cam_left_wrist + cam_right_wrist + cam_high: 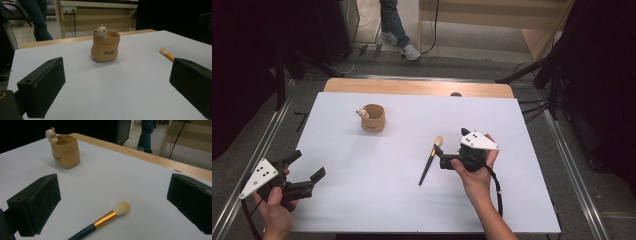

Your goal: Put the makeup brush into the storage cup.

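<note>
Brush point(430, 161) lies flat on the white desk point(377, 200), right of centre, just in front of the right tool; it is the thing being reached for.

Going left to right: the left tool point(307, 167) is held low at the desk's near-left edge, jaws spread wide and holding nothing, well apart from everything. Its own view looks between those jaws at the pot point(105, 46), which stands upright toward the far side, left of centre, a little bear figure point(101, 31) peeking over its rim. The pot looks like a tan sack with small lettering on its front, and its mouth is open.

Next comes the brush, its handle dark and slim, with a gold ferrule point(105, 219) and a pale, rounded tuft point(121, 208) pointing toward the far edge. The right tool point(443, 156) sits just beside its upper half, jaws parted and empty; in the right gripper view the brush runs between the two jaws.

This looks like the approach before a pick-up. The next move probably calls for lowering the jaws over the handle near the ferrule and closing squarely, since so thin a round handle could roll or slip.
</note>
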{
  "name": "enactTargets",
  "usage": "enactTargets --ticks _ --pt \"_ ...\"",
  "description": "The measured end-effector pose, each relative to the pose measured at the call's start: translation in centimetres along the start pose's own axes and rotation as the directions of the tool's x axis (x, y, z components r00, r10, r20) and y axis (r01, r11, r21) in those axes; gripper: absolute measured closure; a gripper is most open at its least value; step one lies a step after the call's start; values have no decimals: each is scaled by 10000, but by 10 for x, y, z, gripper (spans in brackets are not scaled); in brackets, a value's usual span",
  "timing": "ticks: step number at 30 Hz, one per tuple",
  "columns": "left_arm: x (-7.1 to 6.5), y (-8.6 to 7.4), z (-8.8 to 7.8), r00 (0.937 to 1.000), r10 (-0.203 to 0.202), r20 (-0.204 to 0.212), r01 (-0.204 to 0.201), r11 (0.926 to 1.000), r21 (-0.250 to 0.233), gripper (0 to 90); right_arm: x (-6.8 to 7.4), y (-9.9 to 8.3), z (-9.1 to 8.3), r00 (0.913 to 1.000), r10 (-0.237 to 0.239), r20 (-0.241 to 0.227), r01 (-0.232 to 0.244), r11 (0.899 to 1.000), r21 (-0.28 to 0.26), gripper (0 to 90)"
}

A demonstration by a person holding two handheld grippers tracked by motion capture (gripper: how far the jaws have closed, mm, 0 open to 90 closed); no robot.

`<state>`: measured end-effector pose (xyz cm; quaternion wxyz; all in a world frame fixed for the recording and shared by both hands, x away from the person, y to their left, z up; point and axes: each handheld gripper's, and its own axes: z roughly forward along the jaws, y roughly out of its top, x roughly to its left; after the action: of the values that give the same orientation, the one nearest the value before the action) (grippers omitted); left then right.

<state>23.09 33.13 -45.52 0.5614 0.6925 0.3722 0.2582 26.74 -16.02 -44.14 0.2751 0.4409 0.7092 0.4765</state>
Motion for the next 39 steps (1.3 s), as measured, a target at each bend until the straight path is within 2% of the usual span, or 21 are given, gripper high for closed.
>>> enactTargets --ticks 16,22,25,28,31,35,37,38,39 --pt "0 0 1 10000 10 48 -10 10000 5 7 2 15 25 10000 -43 -34 45 9989 458 0" --pt "-1 0 1 9999 6 128 -7 10000 60 2 3 23 36 9998 124 -174 -105 9942 1067 0" --pt "-1 0 2 9999 0 154 -1 10000 64 2 4 29 42 9995 261 -159 -232 9865 1624 0" --pt "-1 0 2 9999 -13 164 12 10000 57 2 6 34 51 9991 407 -138 -362 9702 2395 0" --pt "-1 0 2 9998 -22 182 21 10000 52 2 9 36 60 9987 500 -40 -459 9434 3284 10" --pt "-1 1 1 9998 -11 178 10 10000 51 2 14 37 69 9996 284 40 -275 9106 4124 17" --pt "-2 1 2 9998 10 198 -11 10000 56 2 17 36 75 9996 248 126 -278 8869 4611 19" --pt "-1 1 2 9998 30 205 -32 10000 70 1 17 34 77 9996 232 166 -283 8718 4890 27" --pt "-2 1 2 9997 3 225 -4 10000 73 1 18 33 79 9992 309 262 -399 8630 5037 44"
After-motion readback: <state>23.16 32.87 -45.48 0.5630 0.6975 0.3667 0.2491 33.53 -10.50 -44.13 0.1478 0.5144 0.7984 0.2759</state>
